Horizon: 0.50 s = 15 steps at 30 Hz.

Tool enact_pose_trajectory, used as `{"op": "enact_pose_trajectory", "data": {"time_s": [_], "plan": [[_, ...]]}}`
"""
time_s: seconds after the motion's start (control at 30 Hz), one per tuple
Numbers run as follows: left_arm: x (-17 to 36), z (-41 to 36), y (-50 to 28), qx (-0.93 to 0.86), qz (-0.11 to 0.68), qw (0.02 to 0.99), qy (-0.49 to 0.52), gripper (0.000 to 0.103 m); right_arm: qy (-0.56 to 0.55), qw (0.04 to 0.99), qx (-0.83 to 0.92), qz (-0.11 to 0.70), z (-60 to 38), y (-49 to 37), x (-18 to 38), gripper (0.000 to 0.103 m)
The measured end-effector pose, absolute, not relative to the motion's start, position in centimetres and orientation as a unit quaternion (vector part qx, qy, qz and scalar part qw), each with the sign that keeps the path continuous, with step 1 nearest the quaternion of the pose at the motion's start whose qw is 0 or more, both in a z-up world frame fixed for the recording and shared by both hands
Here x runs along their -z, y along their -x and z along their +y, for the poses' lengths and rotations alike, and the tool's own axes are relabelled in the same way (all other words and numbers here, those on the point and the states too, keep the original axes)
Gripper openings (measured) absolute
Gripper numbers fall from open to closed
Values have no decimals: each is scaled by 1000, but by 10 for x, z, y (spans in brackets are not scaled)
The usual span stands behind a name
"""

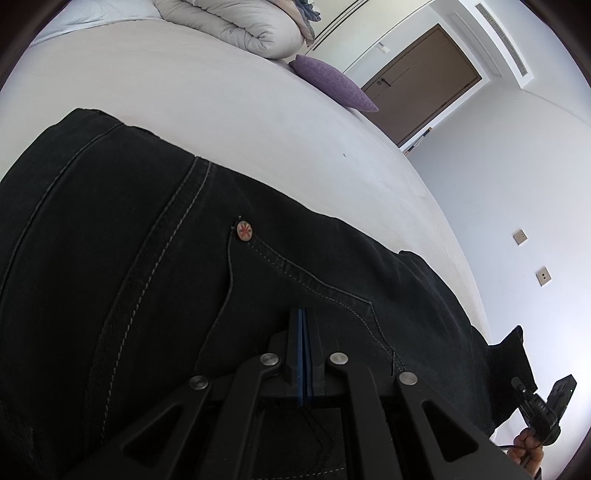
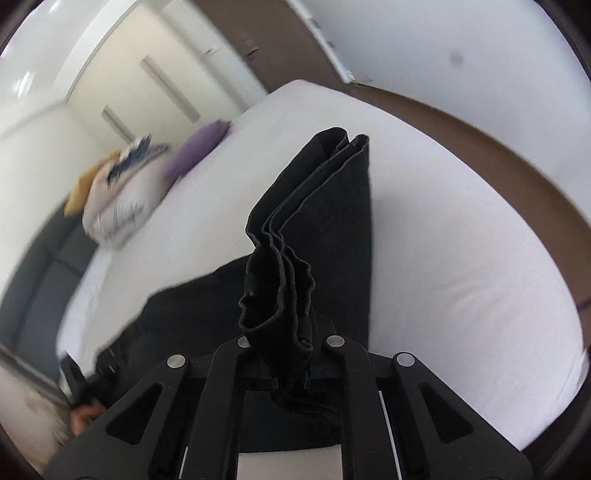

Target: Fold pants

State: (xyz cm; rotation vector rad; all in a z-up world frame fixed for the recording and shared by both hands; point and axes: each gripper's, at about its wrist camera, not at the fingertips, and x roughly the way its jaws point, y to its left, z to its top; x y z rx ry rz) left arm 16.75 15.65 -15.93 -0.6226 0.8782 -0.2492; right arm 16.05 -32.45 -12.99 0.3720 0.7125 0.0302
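Black pants [image 1: 147, 258] lie on a white bed [image 1: 221, 99]; the left wrist view shows the waist part with a pocket seam and a round rivet [image 1: 244, 231]. My left gripper [image 1: 303, 321] is shut, its blue pads pressed together just above the fabric, with nothing seen between them. My right gripper [image 2: 291, 350] is shut on the bunched leg hems of the pants [image 2: 280, 295] and holds them lifted; the folded legs [image 2: 332, 206] run away across the bed [image 2: 461, 258]. The right gripper also shows at the edge of the left wrist view [image 1: 543, 406].
A rolled grey duvet [image 1: 251, 29] and a purple pillow [image 1: 332, 83] lie at the far end of the bed. A brown door [image 1: 424, 81] and a wall with sockets stand beyond. The duvet [image 2: 118, 206] and pillow [image 2: 195, 147] appear blurred in the right wrist view.
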Motion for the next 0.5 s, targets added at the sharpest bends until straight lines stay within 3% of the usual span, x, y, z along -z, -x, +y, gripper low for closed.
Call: {"op": "enact_pose_trajectory", "data": {"time_s": [0.03,0.1,0.17,0.23,0.27,0.5], "plan": [[158,157,-166,115,418,848,305,3,-130,923,-26,361,-300,-168,131,7],[150,150,-161,106,419,847,310,12,-49,919,-46,389,-257,-175,143,7],[133,128,-154,120,415,851,298,55,14,909,-46,413,-224,-168,165,7],[117,100,-150,141,410,852,295,80,43,916,-32,399,-213,-156,177,7],[110,81,-149,165,406,848,298,85,50,918,-30,392,-211,-152,177,7],[108,-48,-179,294,452,778,323,85,79,931,-22,356,-202,-125,162,7]]}}
